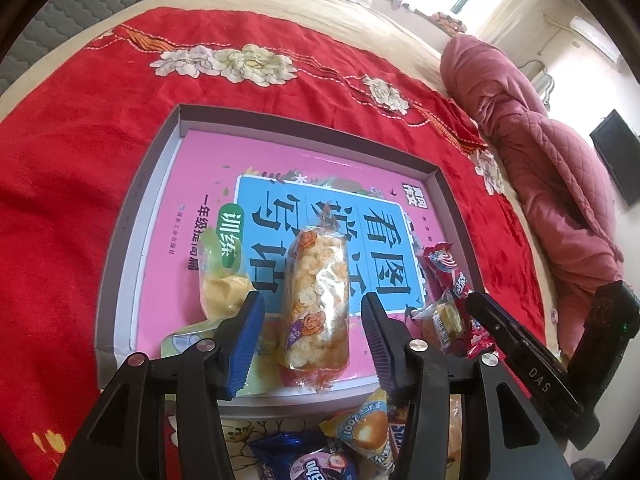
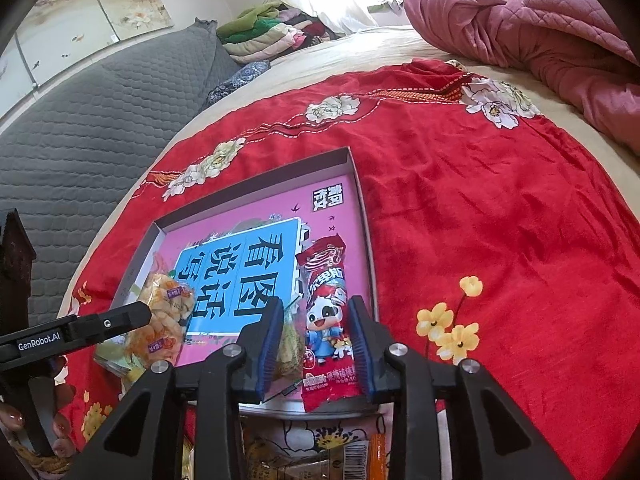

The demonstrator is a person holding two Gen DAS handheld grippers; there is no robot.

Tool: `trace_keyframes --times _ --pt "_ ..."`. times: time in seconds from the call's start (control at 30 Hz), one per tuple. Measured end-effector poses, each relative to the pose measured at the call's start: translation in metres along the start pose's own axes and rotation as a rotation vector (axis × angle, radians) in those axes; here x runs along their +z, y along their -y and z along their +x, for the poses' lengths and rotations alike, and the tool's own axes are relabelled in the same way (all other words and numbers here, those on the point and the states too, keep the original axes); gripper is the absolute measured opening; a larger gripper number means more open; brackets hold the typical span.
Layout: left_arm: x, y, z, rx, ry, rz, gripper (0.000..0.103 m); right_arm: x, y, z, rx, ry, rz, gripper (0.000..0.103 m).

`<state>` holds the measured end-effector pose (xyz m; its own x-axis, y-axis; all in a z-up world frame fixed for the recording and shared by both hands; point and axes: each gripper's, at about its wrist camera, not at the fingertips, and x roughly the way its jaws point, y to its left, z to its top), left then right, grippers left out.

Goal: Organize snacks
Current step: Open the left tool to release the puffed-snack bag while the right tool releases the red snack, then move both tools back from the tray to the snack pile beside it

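Left gripper [image 1: 314, 330] low in the frame, jaws spread wide, blue-padded fingers [image 1: 244, 344] pointing up toward centre. Right gripper [image 2: 316, 350] likewise at bottom centre of its view, jaws parted more narrowly, blue pads [image 2: 269, 350] facing each other. Seen from the other side too: right gripper at lower right of the left view, left gripper at left edge of the right view, painted fingertips of a hand [image 2: 60, 430] curled around its handle, lower left.

The right gripper [image 2: 316, 344] hangs over the near end of a shallow tray [image 2: 362, 200] lined with a pink book cover, its jaws apart on either side of a red snack packet [image 2: 326, 300] (a cartoon cow on it). A rice-cracker pack [image 2: 168, 312] lies at the tray's left, on the red floral bedspread [image 2: 480, 208].
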<state>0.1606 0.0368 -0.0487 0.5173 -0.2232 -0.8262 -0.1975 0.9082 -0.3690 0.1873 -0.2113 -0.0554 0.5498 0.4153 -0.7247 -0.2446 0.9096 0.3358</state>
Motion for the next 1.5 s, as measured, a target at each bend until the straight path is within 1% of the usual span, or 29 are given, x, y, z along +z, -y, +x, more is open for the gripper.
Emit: trace_keyframes --times 0.23,0.3,0.37,0.57,0.67,0.77,0.83,0.9,1.07,1.5 --pt "0.001 0.001 -0.008 0.011 0.008 0.004 0.054 0.002 0.001 -0.003 0.006 0.013 0.012 0.035" --pt "0.001 0.001 -0.011 0.009 0.013 0.002 0.055 0.003 0.000 -0.005 0.015 0.022 0.015 0.040" --pt "0.001 0.000 -0.015 0.006 0.019 -0.001 0.057 0.004 0.001 -0.007 0.021 0.031 0.017 0.040" --pt "0.003 0.001 -0.026 0.007 0.038 -0.004 0.058 0.007 -0.002 -0.013 0.035 0.052 0.016 0.041" --pt "0.003 0.002 -0.031 0.008 0.043 -0.003 0.058 0.009 -0.003 -0.017 0.045 0.068 0.013 0.044" --pt "0.002 0.002 -0.034 0.011 0.045 0.001 0.058 0.010 -0.006 -0.020 0.051 0.080 0.003 0.045" --pt "0.001 0.002 -0.037 0.012 0.045 0.003 0.058 0.011 -0.008 -0.022 0.056 0.088 -0.006 0.048" --pt "-0.001 0.003 -0.038 0.013 0.045 0.008 0.058 0.011 -0.010 -0.024 0.053 0.097 -0.012 0.054" --pt "-0.006 0.005 -0.041 0.024 0.033 0.028 0.058 0.011 -0.010 -0.027 0.041 0.106 -0.017 0.057" --pt "-0.012 0.003 -0.056 0.020 0.029 0.027 0.058 0.011 -0.011 -0.036 0.037 0.127 -0.039 0.057"
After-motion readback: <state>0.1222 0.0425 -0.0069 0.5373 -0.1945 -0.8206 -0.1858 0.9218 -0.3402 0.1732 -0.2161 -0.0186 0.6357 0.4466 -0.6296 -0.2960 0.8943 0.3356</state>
